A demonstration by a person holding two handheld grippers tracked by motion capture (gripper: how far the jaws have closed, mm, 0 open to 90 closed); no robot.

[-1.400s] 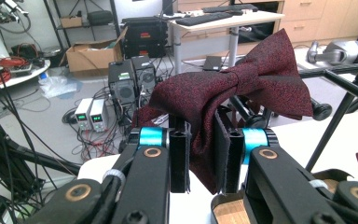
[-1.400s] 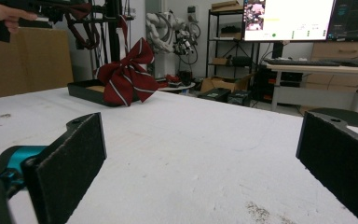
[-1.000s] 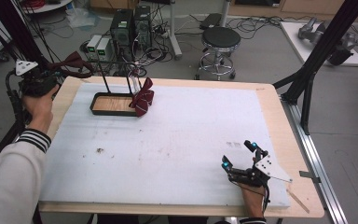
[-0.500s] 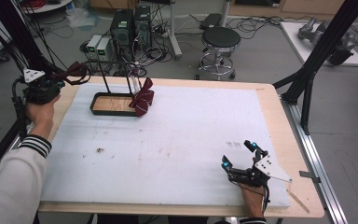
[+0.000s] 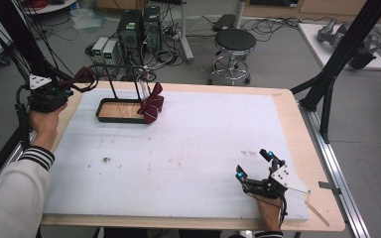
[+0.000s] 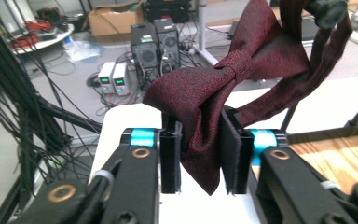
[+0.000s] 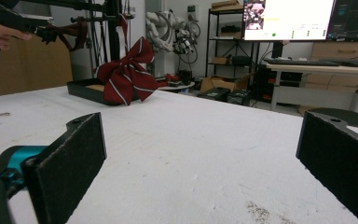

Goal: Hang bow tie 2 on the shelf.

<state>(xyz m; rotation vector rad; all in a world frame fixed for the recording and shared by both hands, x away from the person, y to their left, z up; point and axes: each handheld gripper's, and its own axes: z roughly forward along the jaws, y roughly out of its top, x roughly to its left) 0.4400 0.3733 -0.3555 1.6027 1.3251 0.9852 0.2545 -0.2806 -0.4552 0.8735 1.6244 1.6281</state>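
Note:
My left gripper (image 5: 68, 90) is at the table's far left corner, held up beside a black rack (image 5: 113, 74). A dark red bow tie (image 6: 223, 74) hangs between its pads (image 6: 170, 158), touching both. The jaws have just been opening with the tie still between them. The tie's strap (image 6: 317, 60) loops over a black rod end (image 6: 328, 9) of the rack. A second, striped red bow tie (image 5: 151, 103) hangs at the rack's right side over its tray (image 5: 110, 118). My right gripper (image 5: 253, 163) rests open on the white mat near the front right, with nothing between its jaws (image 7: 200, 154).
A white foam mat (image 5: 188, 144) covers the wooden table. Behind the table stand computer towers (image 5: 139, 29), a round stool (image 5: 234, 42) and loose cables on the floor. Black frame posts (image 5: 342, 54) rise at the right.
The left hand with the dark tie has shifted only slightly by the rack. The right gripper has stayed in place.

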